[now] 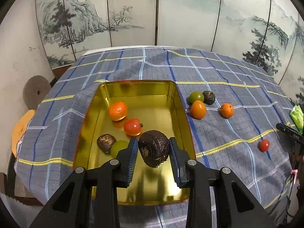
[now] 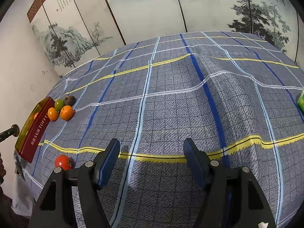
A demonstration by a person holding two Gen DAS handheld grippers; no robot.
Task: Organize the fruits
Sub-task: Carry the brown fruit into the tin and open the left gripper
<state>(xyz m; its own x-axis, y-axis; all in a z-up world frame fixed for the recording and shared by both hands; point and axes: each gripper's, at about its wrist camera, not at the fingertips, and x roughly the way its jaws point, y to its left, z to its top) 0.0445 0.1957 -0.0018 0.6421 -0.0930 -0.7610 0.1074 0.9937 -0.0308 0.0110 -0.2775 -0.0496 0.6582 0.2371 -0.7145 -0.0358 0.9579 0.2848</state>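
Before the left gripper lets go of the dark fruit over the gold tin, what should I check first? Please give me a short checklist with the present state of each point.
1. Dark wrinkled fruit is held between the fingers of the left gripper: ok.
2. Fruit is above the inside of the gold tin, not over the rim: ok.
3. Free tin floor below the fruit: ok, the near part looks bare; the red fruit lies just behind.
4. Height of the fruit above the tin floor: cannot tell.
5. Right gripper is away from the tin, fingers apart with nothing between them: ok.
6. Fruits remaining on the cloth: not ok, five are outside the tin.
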